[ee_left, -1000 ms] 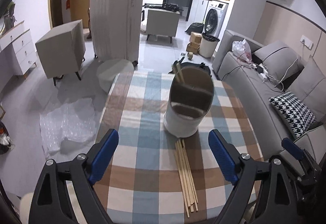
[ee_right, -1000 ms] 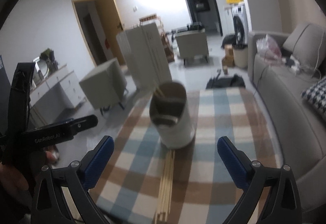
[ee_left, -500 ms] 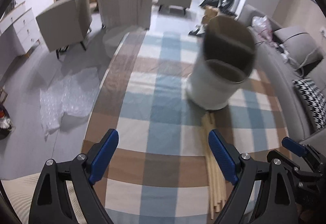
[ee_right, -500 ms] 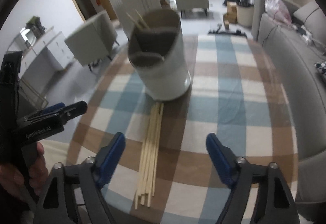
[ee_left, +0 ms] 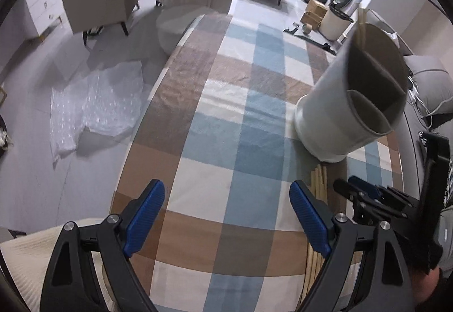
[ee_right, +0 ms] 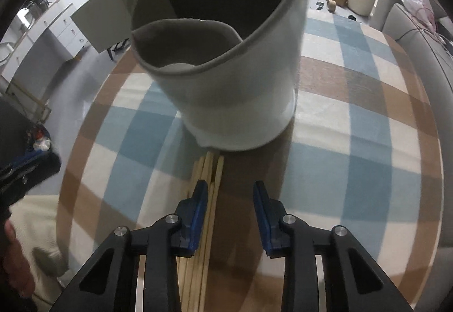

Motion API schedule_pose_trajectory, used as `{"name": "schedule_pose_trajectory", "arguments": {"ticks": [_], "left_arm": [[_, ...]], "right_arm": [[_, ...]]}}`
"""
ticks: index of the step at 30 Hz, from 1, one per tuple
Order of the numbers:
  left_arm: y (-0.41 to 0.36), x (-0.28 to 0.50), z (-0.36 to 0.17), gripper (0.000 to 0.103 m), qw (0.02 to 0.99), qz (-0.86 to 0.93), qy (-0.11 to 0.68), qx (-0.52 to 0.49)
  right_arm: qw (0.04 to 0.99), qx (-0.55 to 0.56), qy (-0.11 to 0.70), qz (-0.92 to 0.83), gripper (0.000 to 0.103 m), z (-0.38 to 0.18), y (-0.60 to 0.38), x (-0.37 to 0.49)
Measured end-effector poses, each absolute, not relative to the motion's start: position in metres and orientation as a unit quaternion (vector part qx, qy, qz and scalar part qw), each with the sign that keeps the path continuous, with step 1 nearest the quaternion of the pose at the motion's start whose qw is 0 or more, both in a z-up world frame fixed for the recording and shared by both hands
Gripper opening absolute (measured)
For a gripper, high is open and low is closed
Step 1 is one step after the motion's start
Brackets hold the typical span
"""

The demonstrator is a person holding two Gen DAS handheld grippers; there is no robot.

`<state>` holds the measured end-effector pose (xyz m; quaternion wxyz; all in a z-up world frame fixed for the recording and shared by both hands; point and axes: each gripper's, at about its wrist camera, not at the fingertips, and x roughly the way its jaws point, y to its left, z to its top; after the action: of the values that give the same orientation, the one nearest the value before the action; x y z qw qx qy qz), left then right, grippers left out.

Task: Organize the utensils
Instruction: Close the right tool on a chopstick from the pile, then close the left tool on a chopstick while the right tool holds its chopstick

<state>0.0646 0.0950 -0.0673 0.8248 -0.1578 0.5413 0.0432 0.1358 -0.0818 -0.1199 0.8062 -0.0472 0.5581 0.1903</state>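
A white, divided utensil holder (ee_left: 339,113) (ee_right: 240,85) stands on the checked tablecloth (ee_left: 240,102). Some chopsticks (ee_left: 361,23) stick out of its far compartment. A bundle of wooden chopsticks (ee_right: 211,167) (ee_left: 318,181) lies flat in front of its base. My right gripper (ee_right: 230,193) hangs low over the bundle with its jaws closing. The bundle's right edge runs along the left pad (ee_right: 201,198), and no pad visibly presses on it. My left gripper (ee_left: 226,198) is open over bare cloth to the left of the bundle, with nothing between its fingers.
A grey sofa (ee_right: 410,20) runs along the table's right side. On the floor to the left lie bubble wrap (ee_left: 96,102) and a round stool (ee_left: 178,25), with an armchair (ee_left: 104,3) behind. A bin (ee_left: 337,20) and boxes stand by the washing machine.
Both grippers have dropped toward the table. The right one has come in close over the chopstick bundle and its jaws have narrowed a lot. The left jaws stay wide.
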Motion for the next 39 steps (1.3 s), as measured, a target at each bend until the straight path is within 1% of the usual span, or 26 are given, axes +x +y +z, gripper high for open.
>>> {"name": "schedule_pose_trajectory", "arguments": {"ticks": [3,12,13,14,15,19,21,28,32,33,36,39], "left_arm": [[0.105,0.067,-0.074,0.087,0.813,0.045,0.552,-0.181],[0.106,0.072,-0.076,0.087,0.809,0.039,0.558,-0.181],[0.107,0.072,-0.077,0.087,0.81,0.04,0.557,-0.18],[0.107,0.073,-0.077,0.087,0.81,0.04,0.557,-0.18],[0.108,0.073,-0.078,0.087,0.809,0.041,0.558,-0.181],[0.107,0.075,-0.08,0.087,0.806,0.043,0.562,-0.179],[0.105,0.076,-0.081,0.087,0.804,0.041,0.566,-0.178],[0.083,0.074,-0.083,0.087,0.806,0.022,0.575,-0.139],[0.069,0.072,-0.092,0.087,0.789,-0.002,0.599,-0.136],[0.067,0.072,-0.094,0.087,0.784,-0.008,0.605,-0.139],[0.06,0.07,-0.097,0.087,0.771,-0.022,0.618,-0.151],[0.053,0.067,-0.099,0.087,0.772,-0.017,0.621,-0.135]], "right_arm": [[0.803,-0.052,0.564,0.189,0.026,-0.127,-0.077,0.142],[0.801,-0.062,0.569,0.176,0.025,-0.136,-0.065,0.147],[0.802,-0.063,0.569,0.174,0.024,-0.136,-0.065,0.146],[0.803,-0.066,0.568,0.171,0.015,-0.135,-0.064,0.145],[0.803,-0.069,0.568,0.169,0.011,-0.135,-0.064,0.144],[0.805,-0.067,0.564,0.171,0.004,-0.132,-0.067,0.139],[0.809,-0.064,0.56,0.167,0.004,-0.128,-0.067,0.136],[0.825,0.028,0.545,0.149,0.004,-0.102,-0.113,0.13],[0.822,0.123,0.54,0.13,0.003,-0.09,-0.152,0.123],[0.819,0.153,0.539,0.124,0.0,-0.089,-0.164,0.124],[0.801,0.253,0.533,0.096,0.0,-0.092,-0.201,0.113],[0.796,0.275,0.533,0.081,0.0,-0.094,-0.216,0.109]]}}
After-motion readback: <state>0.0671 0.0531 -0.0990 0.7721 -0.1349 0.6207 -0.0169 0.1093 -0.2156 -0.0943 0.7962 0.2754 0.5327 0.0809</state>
